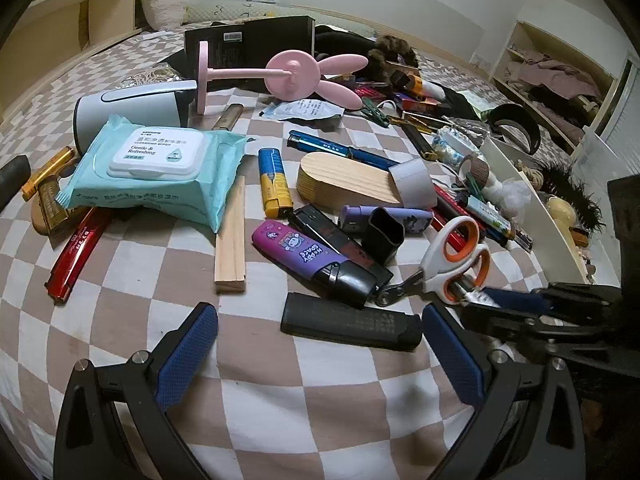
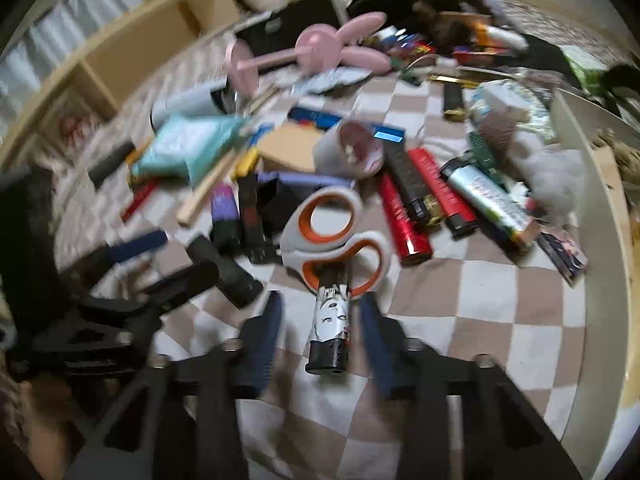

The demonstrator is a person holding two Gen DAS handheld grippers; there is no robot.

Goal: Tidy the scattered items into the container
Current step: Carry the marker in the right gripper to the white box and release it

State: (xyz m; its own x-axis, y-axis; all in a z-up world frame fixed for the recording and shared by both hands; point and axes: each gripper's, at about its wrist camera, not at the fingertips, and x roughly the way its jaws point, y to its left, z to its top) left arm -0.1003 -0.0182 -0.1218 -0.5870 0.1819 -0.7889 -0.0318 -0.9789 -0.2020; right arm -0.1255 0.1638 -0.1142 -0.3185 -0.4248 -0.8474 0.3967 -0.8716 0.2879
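Lighters, pens and other small things are spread over the checkered cloth (image 1: 132, 276), and many more are piled beside the white container (image 1: 516, 184) on the right, where a few things already lie. One lighter (image 2: 334, 320), printed in black and white, is seen between the fingers of the right gripper (image 2: 320, 316). Its far end rests under the handles of the scissors (image 2: 340, 236). The jaws are set narrow around it, but the picture is blurred, so it cannot be told if it is pinched yet. The lighter is judged to be light, hard and smooth, so it may slip; it is best held across the middle of its body. The left gripper (image 1: 316, 340) is held low with its jaws wide, and a black lighter (image 1: 352, 326) lies between them, not held.
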